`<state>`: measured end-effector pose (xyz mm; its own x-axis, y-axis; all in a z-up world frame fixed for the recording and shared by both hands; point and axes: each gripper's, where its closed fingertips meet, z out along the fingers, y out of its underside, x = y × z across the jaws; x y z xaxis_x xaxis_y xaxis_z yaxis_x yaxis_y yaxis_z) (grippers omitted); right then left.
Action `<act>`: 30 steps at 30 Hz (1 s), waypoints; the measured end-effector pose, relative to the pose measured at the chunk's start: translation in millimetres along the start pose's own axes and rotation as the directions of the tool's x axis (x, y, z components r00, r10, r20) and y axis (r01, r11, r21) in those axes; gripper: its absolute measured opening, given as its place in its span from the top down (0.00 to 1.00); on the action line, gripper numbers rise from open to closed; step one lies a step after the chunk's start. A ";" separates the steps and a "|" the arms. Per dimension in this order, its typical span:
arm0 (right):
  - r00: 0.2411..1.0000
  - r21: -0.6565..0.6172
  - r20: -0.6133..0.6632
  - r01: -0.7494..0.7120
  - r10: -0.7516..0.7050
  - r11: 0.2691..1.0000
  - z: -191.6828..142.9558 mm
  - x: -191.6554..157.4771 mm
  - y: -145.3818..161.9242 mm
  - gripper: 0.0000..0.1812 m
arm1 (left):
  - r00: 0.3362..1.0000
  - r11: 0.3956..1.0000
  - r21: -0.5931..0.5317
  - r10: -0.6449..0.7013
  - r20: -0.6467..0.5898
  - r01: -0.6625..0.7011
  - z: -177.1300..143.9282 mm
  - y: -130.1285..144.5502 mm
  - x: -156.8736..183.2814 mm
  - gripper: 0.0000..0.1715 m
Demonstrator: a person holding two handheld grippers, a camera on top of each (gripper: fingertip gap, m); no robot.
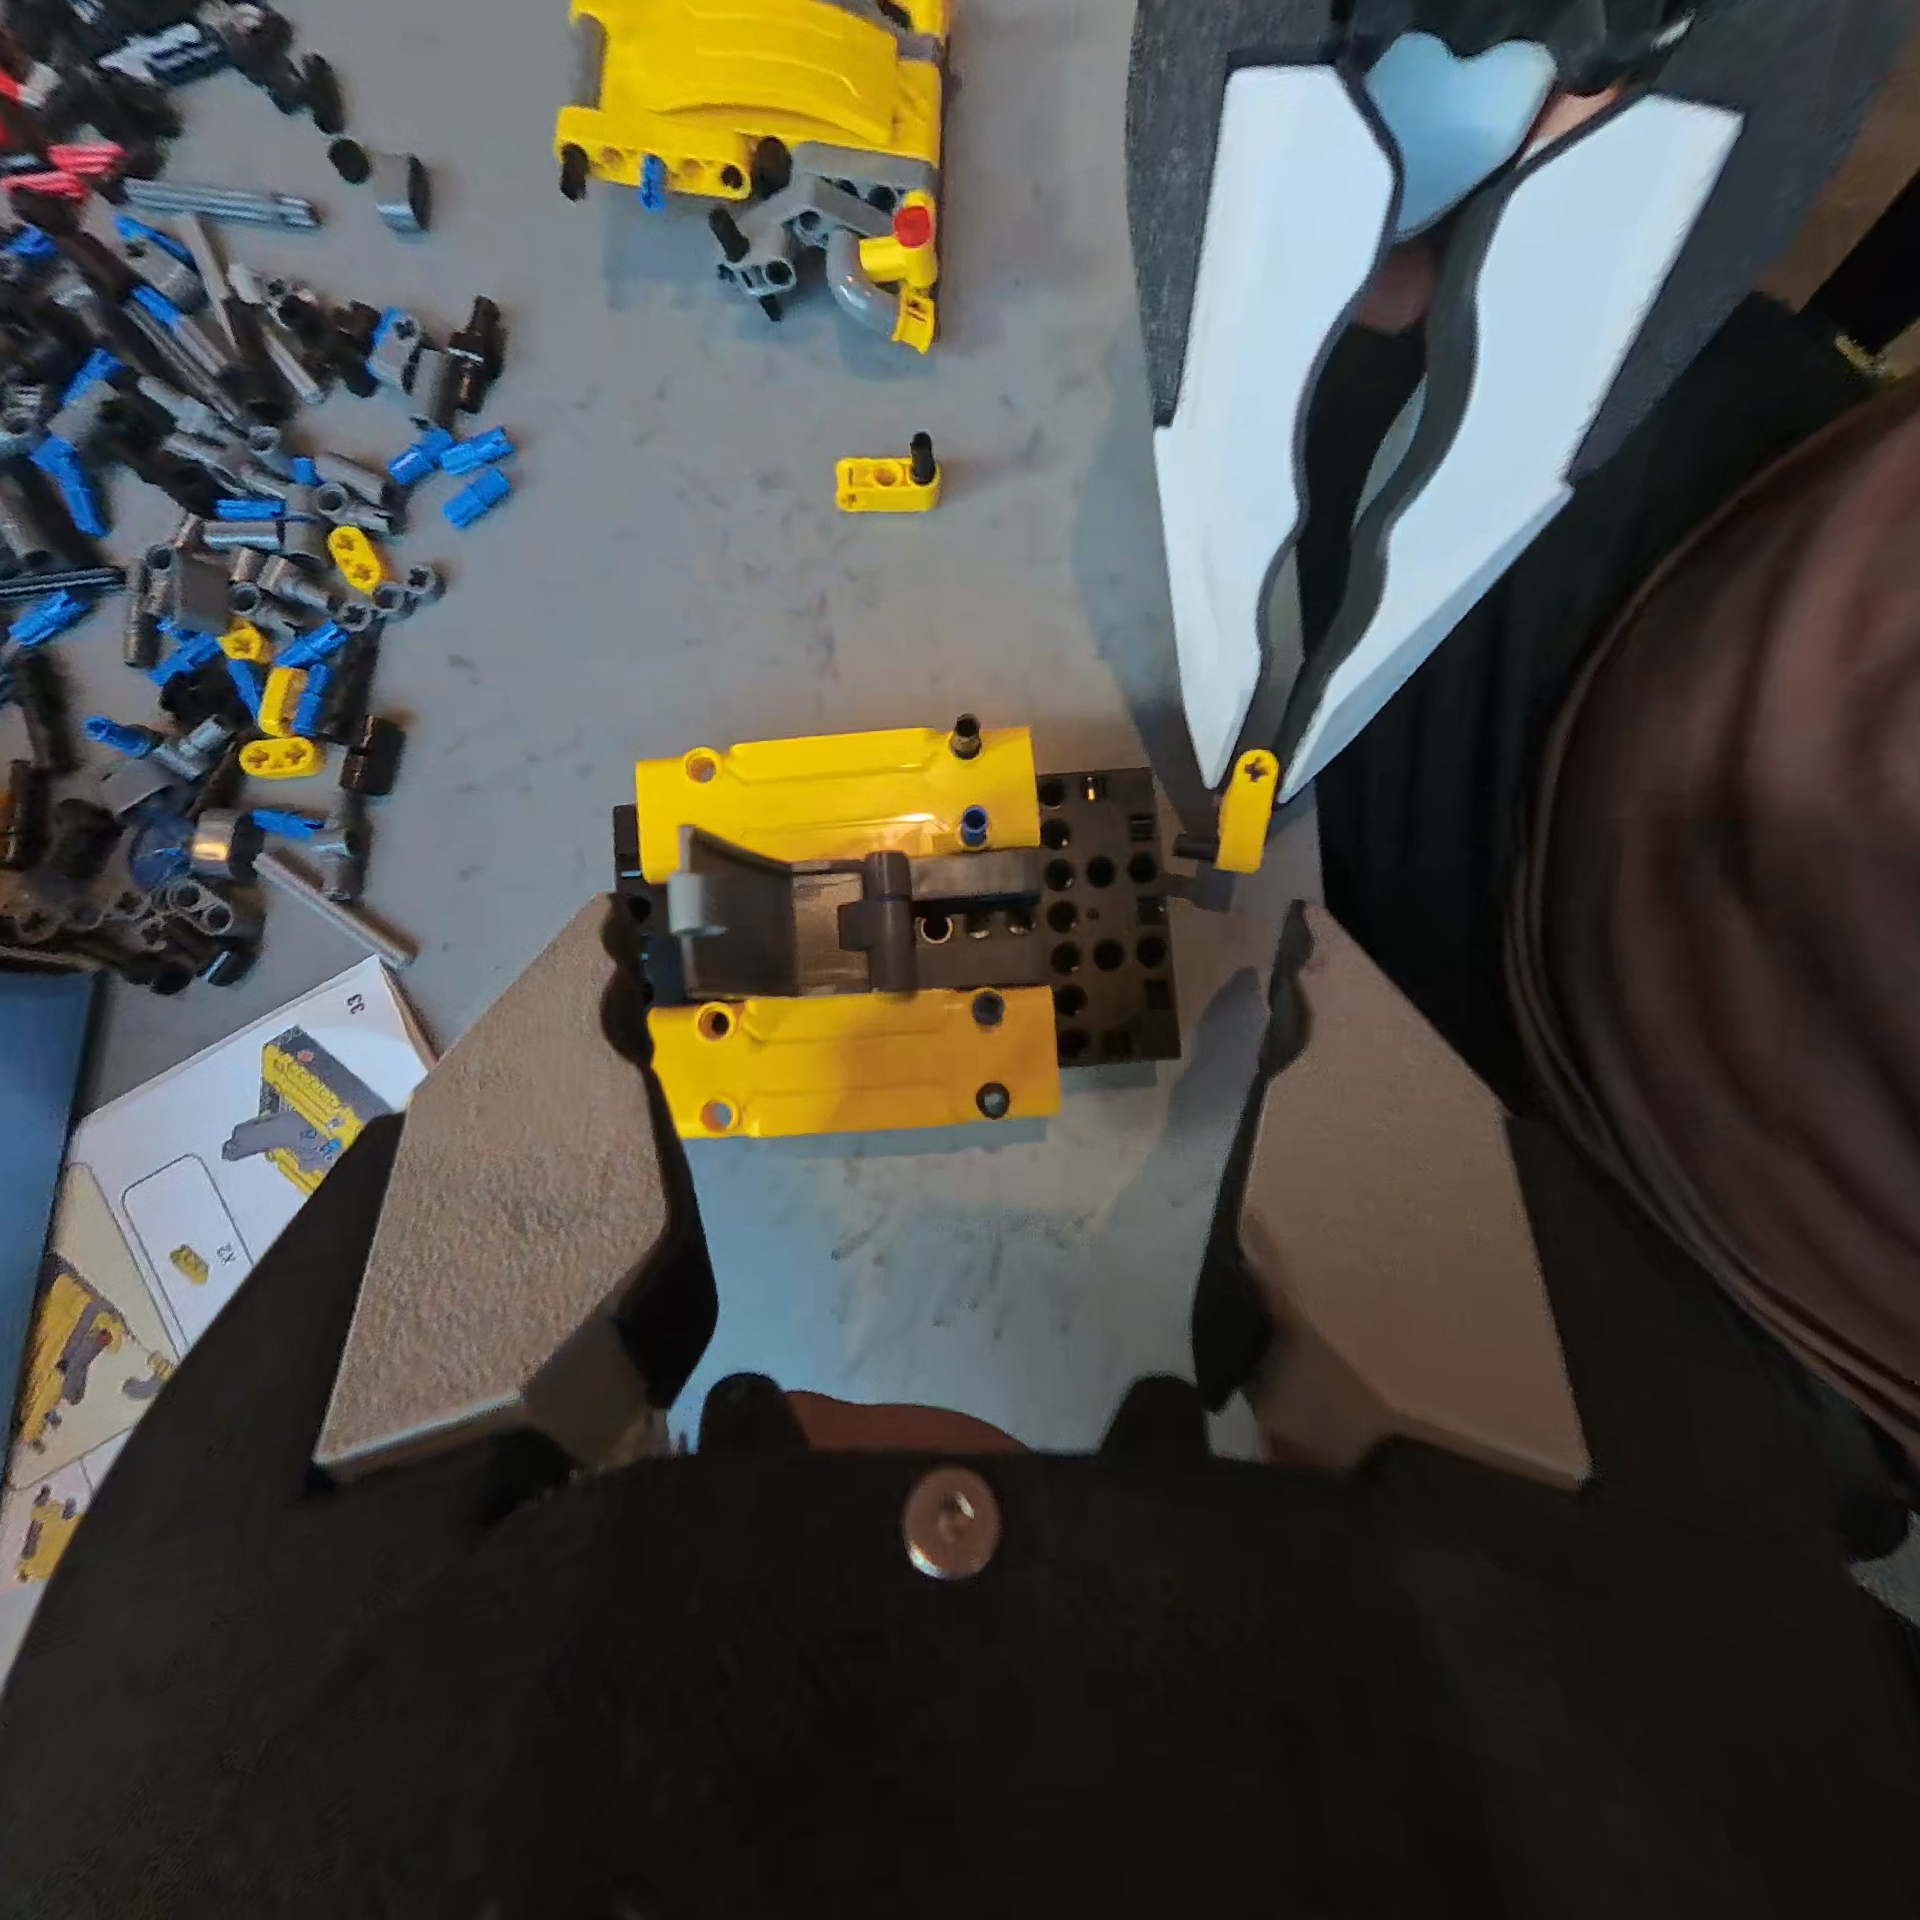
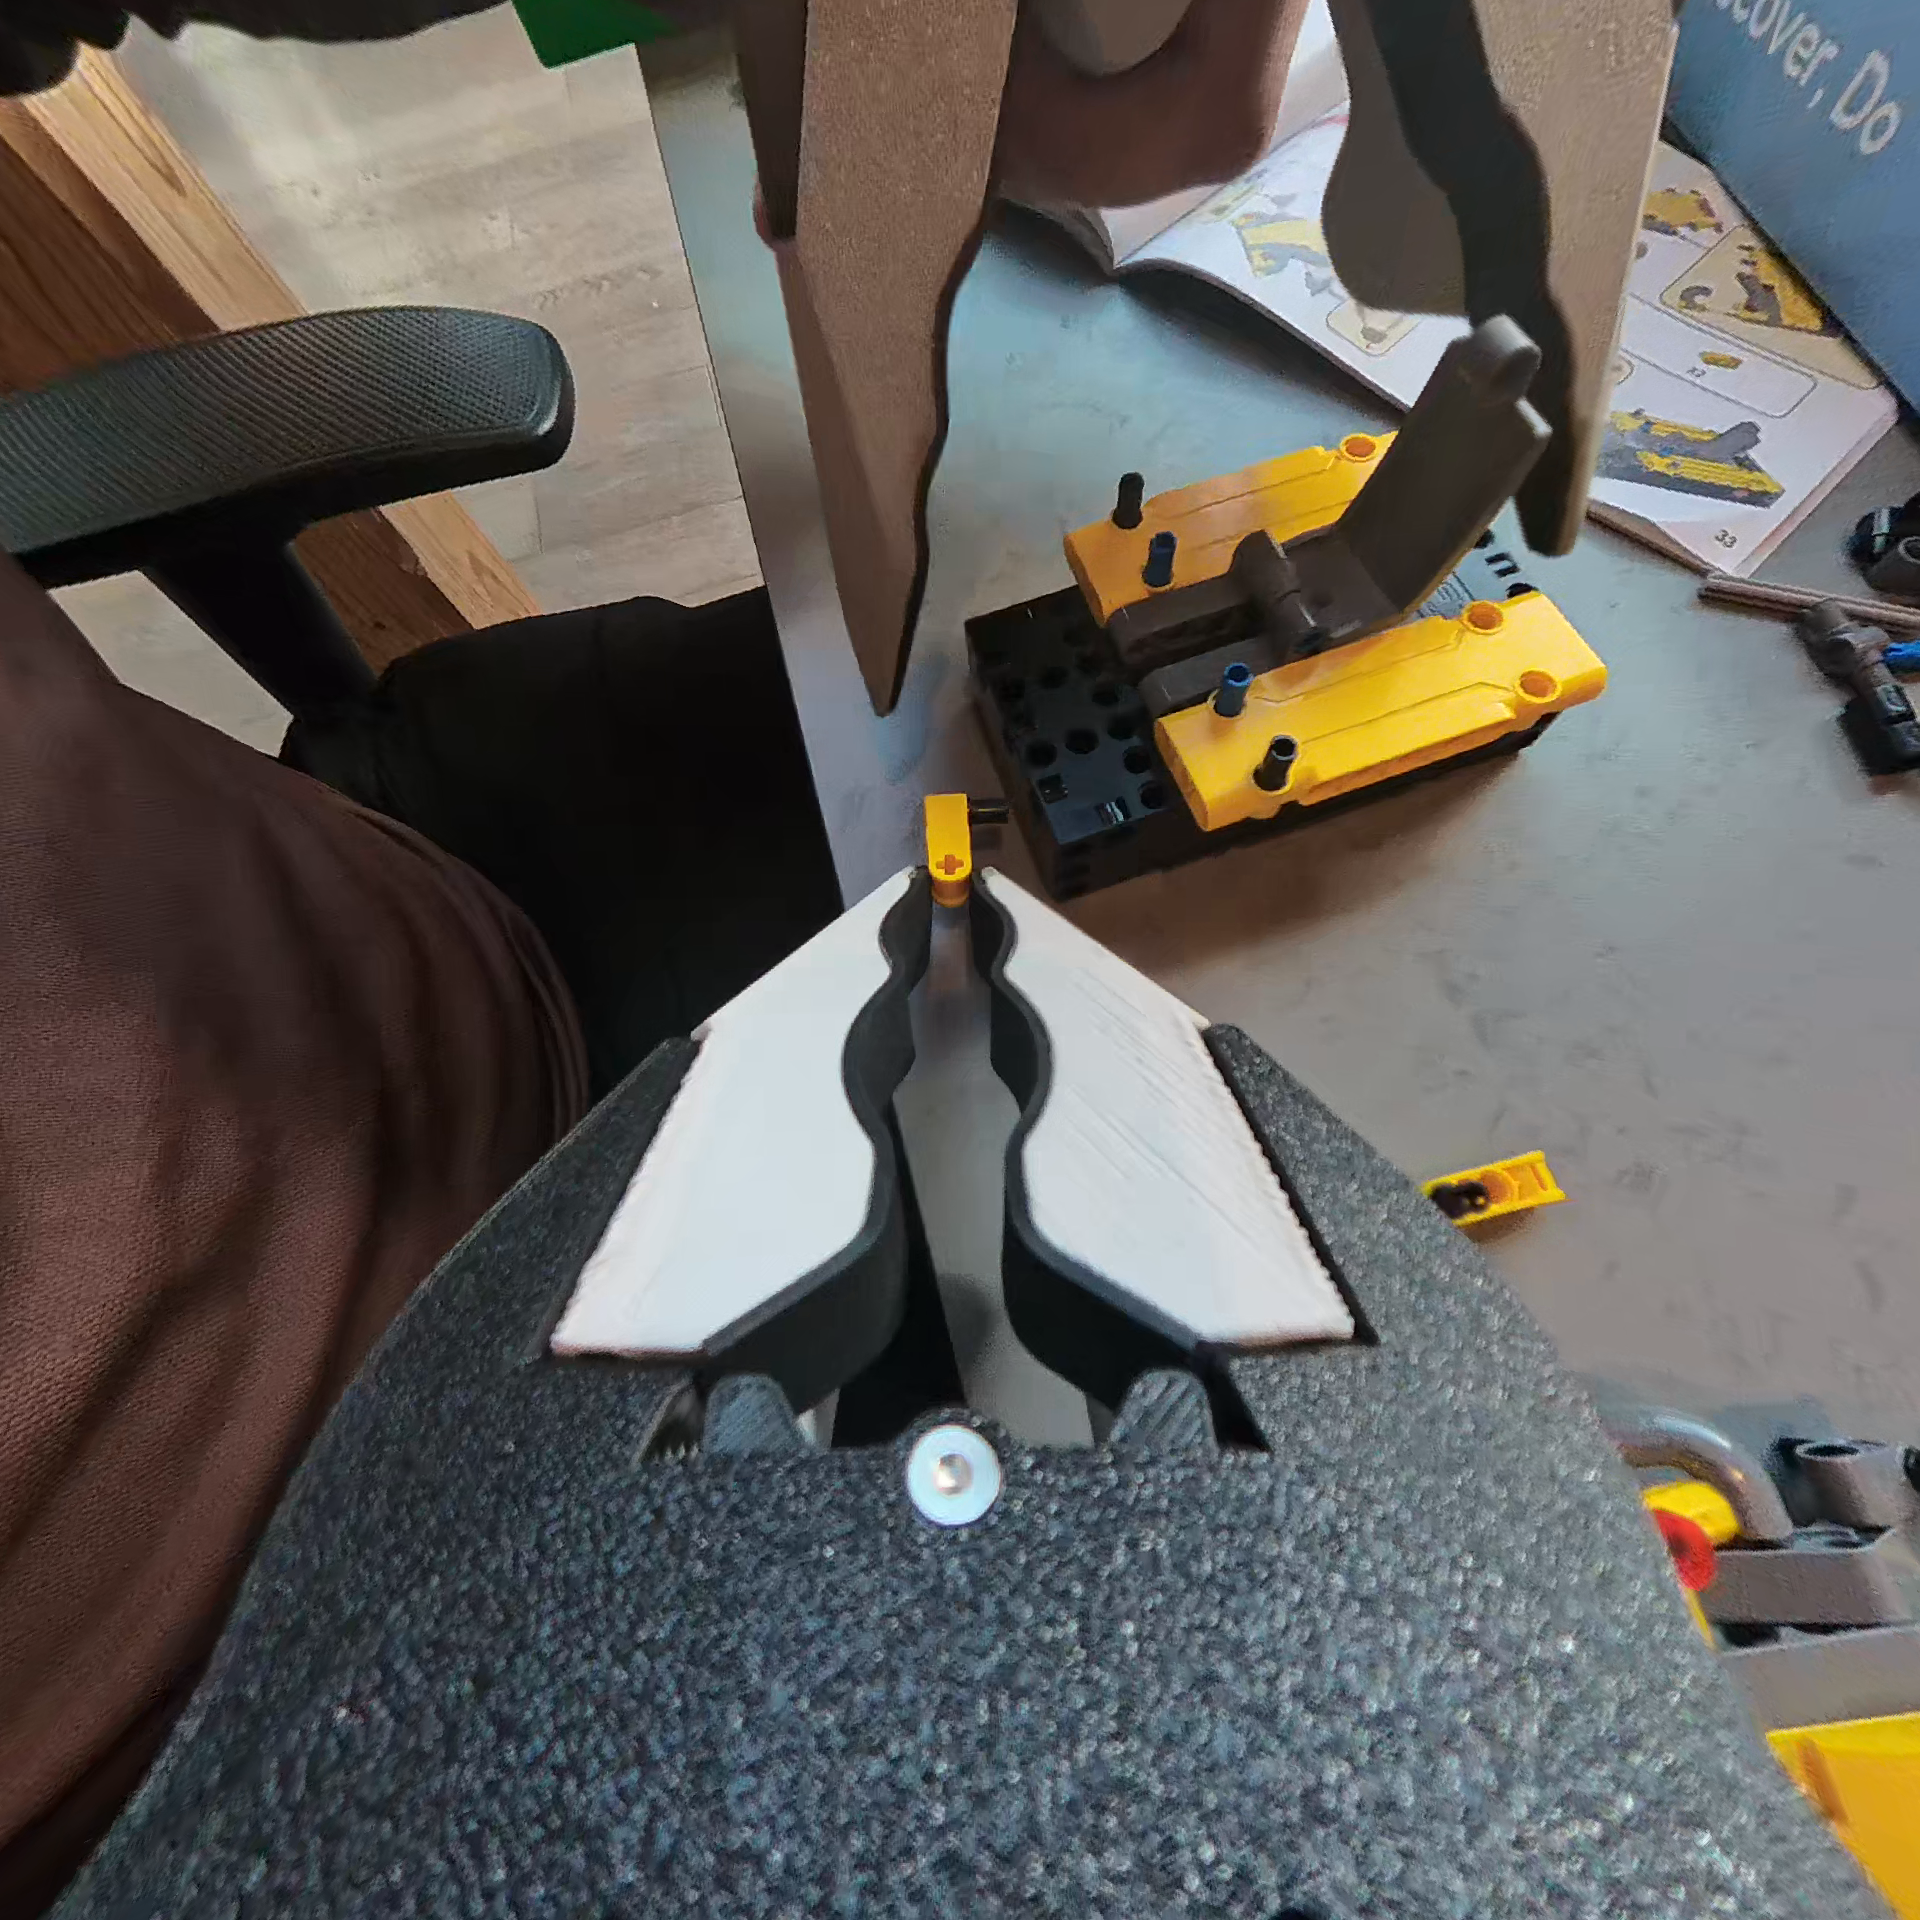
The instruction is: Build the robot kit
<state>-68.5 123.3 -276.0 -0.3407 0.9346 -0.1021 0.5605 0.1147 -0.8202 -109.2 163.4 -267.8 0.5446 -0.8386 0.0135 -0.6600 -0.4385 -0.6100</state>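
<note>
A black holed block with two yellow panels and a dark grey hinged piece [image 1: 883,914] lies on the grey table; it also shows in the right wrist view [image 2: 1330,665]. My left gripper [image 1: 956,935] is open and straddles it: one finger touches the end with the grey piece, the other stands clear of the black end. My right gripper [image 2: 948,883], with white fingers [image 1: 1247,468], is shut on a small yellow connector [image 2: 948,847] with a black pin. It holds the connector right by the block's black end [image 1: 1247,810].
A second small yellow connector [image 1: 888,480] lies loose beyond the block. A larger yellow-grey assembly [image 1: 769,135] lies farther off. Several loose parts [image 1: 208,520] are piled at left, near an open instruction booklet [image 1: 208,1195]. The table edge, a chair armrest [image 2: 281,405] and a person's brown clothing [image 1: 1714,935] are on the right gripper's side.
</note>
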 end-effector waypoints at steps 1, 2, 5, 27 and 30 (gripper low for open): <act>1.000 0.006 -0.007 0.000 0.000 1.000 -0.8 -0.2 0.7 0.98 | 1.000 0.999 -0.029 0.015 0.000 -0.015 4.3 3.0 1.2 0.34; 1.000 0.013 -0.014 -0.001 0.002 1.000 -1.8 -0.5 1.5 0.98 | 0.999 0.999 -0.038 0.038 0.012 -0.037 7.4 3.6 1.3 0.32; 0.999 0.036 -0.040 0.004 -0.003 0.999 -6.2 0.1 4.0 0.98 | 0.993 0.995 -0.064 0.087 0.075 -0.083 10.5 5.5 -4.1 0.37; 0.988 0.104 0.104 0.108 -0.118 0.989 7.0 -45.4 -1.9 0.98 | 0.989 1.000 -0.019 0.022 0.146 -0.019 -10.4 28.3 36.9 0.41; 0.985 0.120 0.111 0.115 -0.129 0.986 6.4 -46.2 -0.9 0.98 | 0.988 1.000 0.025 -0.010 0.156 0.006 -19.0 25.5 37.3 0.39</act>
<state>-58.1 77.9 -274.2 -0.4917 0.8689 -0.0578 0.4227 0.1801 -0.8882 -115.5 114.9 -267.7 0.6254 -0.7733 -0.1042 -0.6434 -0.4355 -0.6296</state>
